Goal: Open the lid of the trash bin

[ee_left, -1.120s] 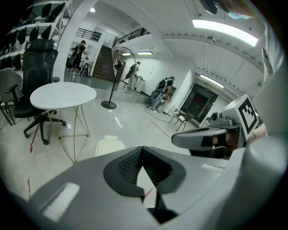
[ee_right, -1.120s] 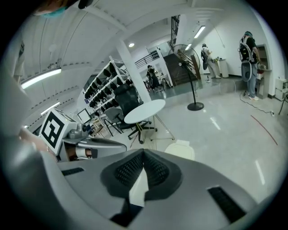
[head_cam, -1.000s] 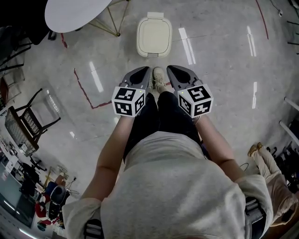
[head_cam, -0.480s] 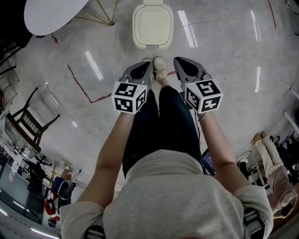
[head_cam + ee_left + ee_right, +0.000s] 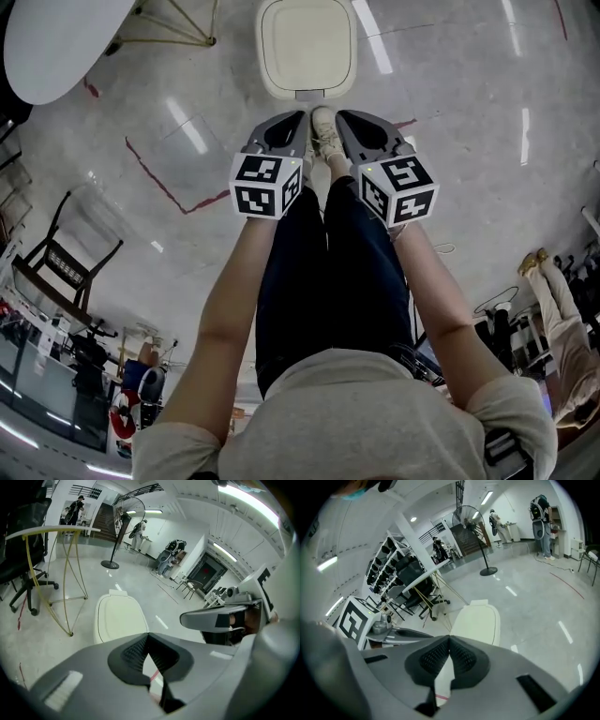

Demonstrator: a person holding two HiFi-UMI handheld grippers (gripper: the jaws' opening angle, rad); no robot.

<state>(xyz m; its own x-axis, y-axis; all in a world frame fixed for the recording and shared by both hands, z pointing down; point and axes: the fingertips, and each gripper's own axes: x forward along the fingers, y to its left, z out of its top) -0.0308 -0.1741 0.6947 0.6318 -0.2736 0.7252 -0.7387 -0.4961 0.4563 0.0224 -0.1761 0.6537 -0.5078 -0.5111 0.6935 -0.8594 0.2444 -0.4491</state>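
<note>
The cream trash bin point(image 5: 307, 47) stands on the floor straight ahead, its lid down flat. My left gripper point(image 5: 287, 122) and right gripper point(image 5: 353, 119) hover side by side just short of the bin's front edge, both shut and holding nothing. A light shoe point(image 5: 323, 137) shows between them, its toe by the bin's front pedal point(image 5: 309, 95). In the left gripper view the bin point(image 5: 119, 616) lies beyond my shut left gripper point(image 5: 147, 635). The right gripper view shows the bin point(image 5: 476, 620) past my shut right gripper point(image 5: 449, 638).
A white round table point(image 5: 52, 42) on gold legs stands at the left of the bin. A dark chair point(image 5: 61, 272) is further left, and red tape point(image 5: 159, 183) marks the floor. A standing fan point(image 5: 123, 524) and people are far behind the bin.
The view has moved forward: the bin now lies closer, right in front of both grippers. Both grippers stayed shut, side by side.
</note>
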